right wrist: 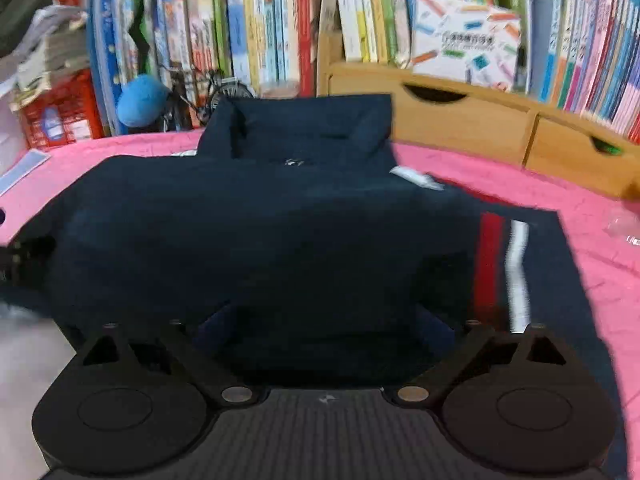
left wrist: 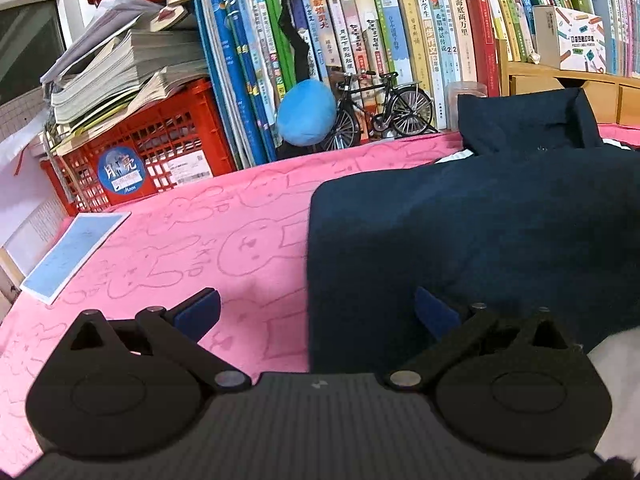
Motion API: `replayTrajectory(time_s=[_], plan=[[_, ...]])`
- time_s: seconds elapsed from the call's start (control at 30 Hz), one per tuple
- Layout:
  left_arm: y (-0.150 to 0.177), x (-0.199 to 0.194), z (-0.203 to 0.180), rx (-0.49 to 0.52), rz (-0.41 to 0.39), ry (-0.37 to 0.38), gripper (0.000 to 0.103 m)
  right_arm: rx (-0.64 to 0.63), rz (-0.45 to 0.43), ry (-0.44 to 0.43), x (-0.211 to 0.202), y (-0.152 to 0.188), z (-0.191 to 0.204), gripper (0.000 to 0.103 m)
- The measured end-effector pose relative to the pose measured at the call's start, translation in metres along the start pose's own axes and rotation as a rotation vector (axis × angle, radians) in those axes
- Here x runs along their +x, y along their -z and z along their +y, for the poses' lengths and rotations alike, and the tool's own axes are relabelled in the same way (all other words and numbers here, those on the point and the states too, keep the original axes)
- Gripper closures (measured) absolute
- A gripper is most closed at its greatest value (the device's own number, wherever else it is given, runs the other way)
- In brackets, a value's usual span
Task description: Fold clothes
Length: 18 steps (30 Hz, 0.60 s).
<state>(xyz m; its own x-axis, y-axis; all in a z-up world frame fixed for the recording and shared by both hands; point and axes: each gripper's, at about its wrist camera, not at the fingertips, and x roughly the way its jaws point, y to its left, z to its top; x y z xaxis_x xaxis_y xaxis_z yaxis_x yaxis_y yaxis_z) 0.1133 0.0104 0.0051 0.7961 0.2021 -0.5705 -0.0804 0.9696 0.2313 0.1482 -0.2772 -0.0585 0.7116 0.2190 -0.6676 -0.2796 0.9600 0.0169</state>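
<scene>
Covering a pink sheet below bookshelves, navy garment; both tongs gape, empty.

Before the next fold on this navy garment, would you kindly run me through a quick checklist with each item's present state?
1. Left claw open, holding nothing: ok.
2. Right claw open over the navy garment: ok.
3. Left claw lined up at the garment's left edge, one finger over the pink cloth: ok.
4. Garment flat on the cloth, hood end toward the books: ok.
5. Red and white stripes lying smooth: cannot tell, the view is blurred.
6. Blue booklet apart from the garment: ok.
</scene>
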Motion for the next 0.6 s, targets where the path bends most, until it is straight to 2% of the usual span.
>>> replayTrajectory(time_s=[0.03,0.1,0.13,0.23,0.33,0.4,0.47,0.5,0.6], plan=[[0.002,-0.002,0.002,0.026,0.003,-0.034,0.000,-0.004,0.008,-0.012,-0.005,0.000,-0.008,0.034],[0.005,-0.006,0.005,0.082,0.012,-0.120,0.000,0.005,0.023,-0.025,-0.017,-0.002,-0.022,0.042],[0.006,-0.012,0.012,0.093,-0.005,-0.140,0.005,0.021,0.020,-0.029,-0.025,-0.003,-0.027,0.042],[-0.005,-0.032,0.028,0.043,-0.086,-0.089,0.006,0.066,-0.061,0.022,-0.051,-0.014,-0.033,0.020],[-0.030,-0.038,0.016,0.025,-0.142,-0.013,0.003,-0.003,-0.158,0.072,-0.061,-0.034,-0.014,0.022],[-0.042,-0.032,0.000,0.032,-0.154,0.020,0.003,-0.009,-0.138,0.097,-0.046,-0.049,-0.001,0.031],[-0.047,-0.015,-0.015,0.045,-0.129,0.028,0.003,0.001,-0.083,0.134,-0.022,-0.053,0.002,0.042],[-0.050,-0.006,-0.022,0.053,-0.115,0.030,0.003,0.006,-0.054,0.154,-0.010,-0.054,0.003,0.045],[-0.039,0.025,-0.033,0.091,-0.048,-0.022,0.003,0.072,0.017,0.209,0.024,-0.049,-0.012,0.051]])
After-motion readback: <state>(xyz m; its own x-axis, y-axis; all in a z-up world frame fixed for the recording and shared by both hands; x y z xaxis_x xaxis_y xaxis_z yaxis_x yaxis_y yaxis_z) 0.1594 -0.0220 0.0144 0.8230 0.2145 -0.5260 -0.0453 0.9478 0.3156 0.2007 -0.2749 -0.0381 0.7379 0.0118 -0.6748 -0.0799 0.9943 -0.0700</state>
